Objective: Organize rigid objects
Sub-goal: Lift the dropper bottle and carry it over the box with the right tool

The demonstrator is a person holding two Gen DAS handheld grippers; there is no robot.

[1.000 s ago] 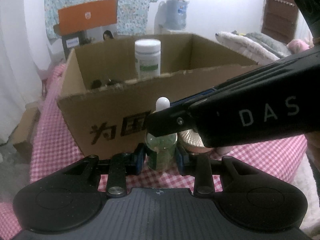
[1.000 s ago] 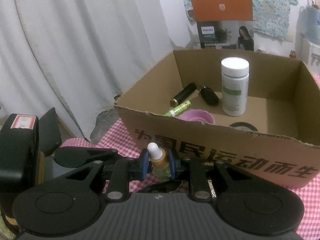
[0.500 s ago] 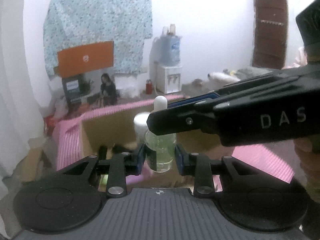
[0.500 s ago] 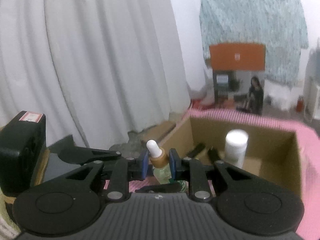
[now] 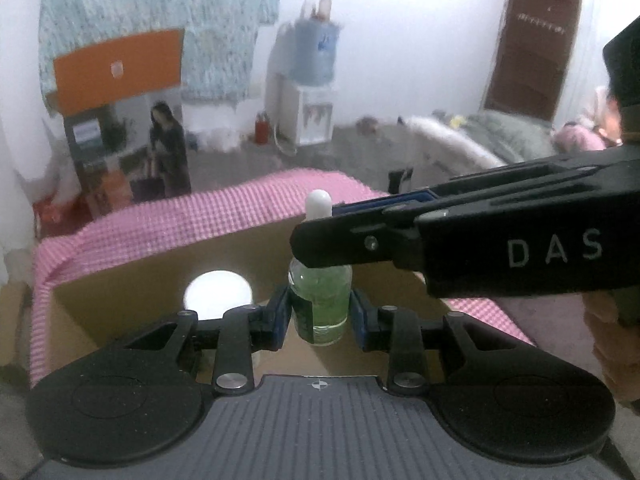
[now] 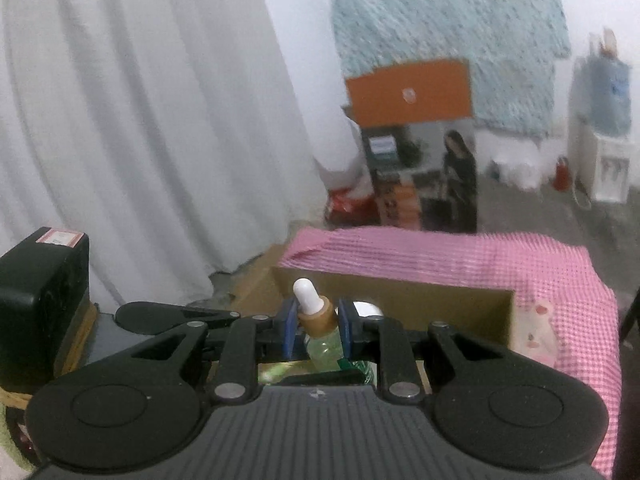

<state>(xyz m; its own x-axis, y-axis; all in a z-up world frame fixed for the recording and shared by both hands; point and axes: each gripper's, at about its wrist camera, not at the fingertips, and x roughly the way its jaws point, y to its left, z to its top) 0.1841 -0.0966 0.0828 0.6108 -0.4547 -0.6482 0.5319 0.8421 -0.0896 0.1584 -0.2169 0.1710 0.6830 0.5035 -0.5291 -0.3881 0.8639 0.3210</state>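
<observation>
- Nearest to me, both claws are gripping one dropper bottle (image 5: 320,304): the left claw (image 5: 319,312) is pinching its green glass body, and the right claw (image 6: 318,326) is clamping its tan collar under the white bulb.
- They are carrying it over the cardboard box (image 5: 132,280) (the white-capped jar (image 5: 218,290) is standing inside, just left of the bottle).
- I judge this the transfer step; next the bottle needs lowering into a free patch of box floor clear of the jar, then both claws letting go.
- A second ago the bottle was low, in front of the box's printed wall; now it is raised above the rim.
- Farther off, the pink checked counter (image 5: 160,224) is showing beyond the box.
</observation>
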